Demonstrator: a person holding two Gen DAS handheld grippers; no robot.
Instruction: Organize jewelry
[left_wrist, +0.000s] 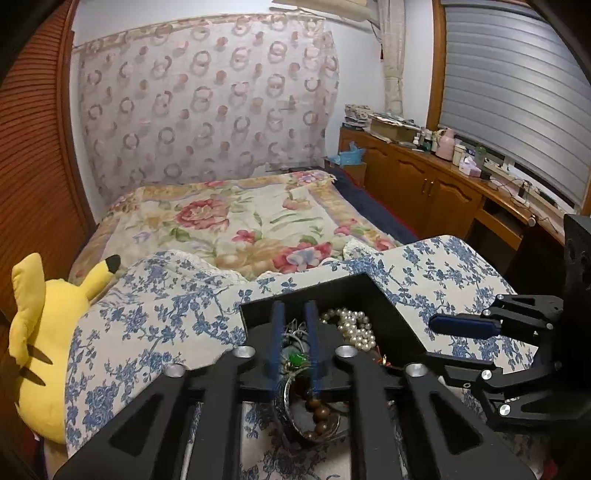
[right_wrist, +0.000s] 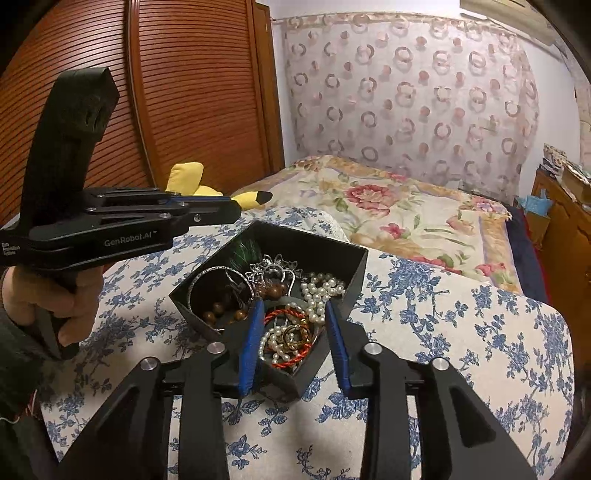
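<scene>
A black open box (right_wrist: 352, 269) full of tangled jewelry stands on a blue-flowered cloth (right_wrist: 461, 332). It holds a pearl necklace (right_wrist: 321, 291), brown wooden beads (right_wrist: 221, 312), a silver bangle (right_wrist: 207, 275), a red cord bracelet (right_wrist: 284, 314) and a green-stone piece (left_wrist: 295, 357). My left gripper (left_wrist: 295, 314) hovers above the box's near left side, jaws narrowly parted with nothing between them. My right gripper (right_wrist: 293, 310) is open above the box's near corner, empty. The box also shows in the left wrist view (left_wrist: 384, 306), with the pearls (left_wrist: 351, 325) at its right.
A yellow plush toy (left_wrist: 44, 332) lies at the left edge of the cloth. A bed with a floral quilt (right_wrist: 406, 214) lies beyond. A wooden cabinet (left_wrist: 424, 181) with clutter runs along the right wall. A slatted wooden wardrobe (right_wrist: 184, 92) stands to the left.
</scene>
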